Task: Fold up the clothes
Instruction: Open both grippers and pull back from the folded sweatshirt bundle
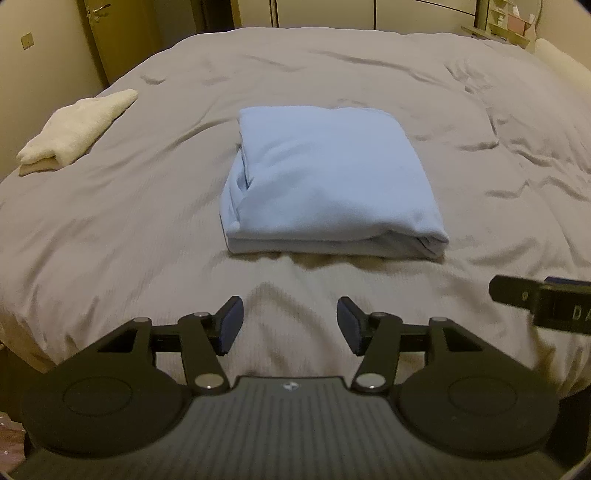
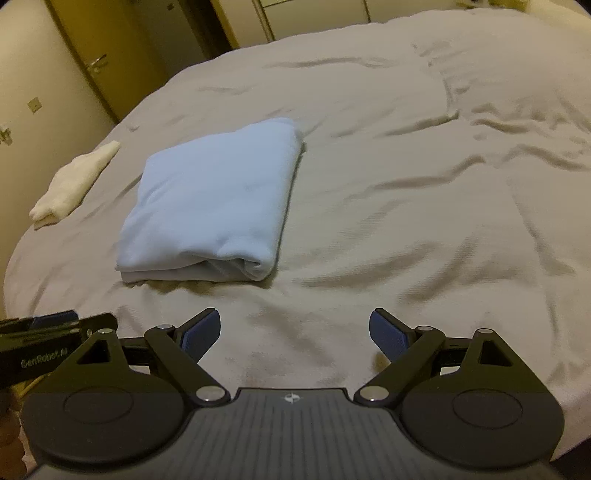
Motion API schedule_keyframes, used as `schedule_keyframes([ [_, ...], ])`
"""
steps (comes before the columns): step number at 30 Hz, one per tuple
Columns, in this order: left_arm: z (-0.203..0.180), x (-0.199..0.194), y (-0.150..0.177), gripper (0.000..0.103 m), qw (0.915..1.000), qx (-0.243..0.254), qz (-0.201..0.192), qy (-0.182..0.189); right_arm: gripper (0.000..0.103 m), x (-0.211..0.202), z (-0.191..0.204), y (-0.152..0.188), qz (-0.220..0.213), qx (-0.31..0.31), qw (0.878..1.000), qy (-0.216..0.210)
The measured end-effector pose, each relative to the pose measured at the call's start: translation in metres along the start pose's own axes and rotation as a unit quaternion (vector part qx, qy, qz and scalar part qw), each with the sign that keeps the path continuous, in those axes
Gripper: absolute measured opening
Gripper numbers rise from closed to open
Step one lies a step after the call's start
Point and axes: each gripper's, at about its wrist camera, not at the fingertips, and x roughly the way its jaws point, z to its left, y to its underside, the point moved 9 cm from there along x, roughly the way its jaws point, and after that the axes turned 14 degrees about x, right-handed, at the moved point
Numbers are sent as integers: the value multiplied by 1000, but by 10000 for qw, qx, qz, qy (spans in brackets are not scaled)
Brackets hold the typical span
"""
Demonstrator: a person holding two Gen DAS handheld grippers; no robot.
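A light blue garment [image 1: 328, 181] lies folded into a thick, roughly square bundle in the middle of the bed, its layered edges facing the near side and its left side showing a loose tuck of fabric. It rests flat on a grey bedspread [image 1: 147, 229] that is wrinkled all round, with deeper creases to the right. Well apart from the bundle, near the left edge of the bed, lies a folded cream towel [image 1: 74, 129], long and narrow. The left gripper [image 1: 290, 325] hangs over the near part of the bedspread, short of the bundle, its fingers spread apart with nothing between them and clear of the cloth. The right gripper [image 2: 295, 334] sits likewise over the bedspread, to the right of the bundle and nearer than it, its fingers wide apart and empty; the blue pads [image 2: 388, 336] face each other across bare cover. Each gripper shows at the edge of the other's view. Behind the bed stand pale wardrobe doors [image 1: 325, 13] and a door with a handle [image 2: 96, 62] at the left.
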Motion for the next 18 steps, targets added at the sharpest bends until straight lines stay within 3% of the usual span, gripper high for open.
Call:
schedule_keyframes([
  [16,-16,-21,30,68,9999,40,30,-101,92,-33,3,21,-169,-383,9986,313],
  [18,-16,-22,34,68,9999,28,30,-93,101,-38,5,22,-235,-416,9984,314],
])
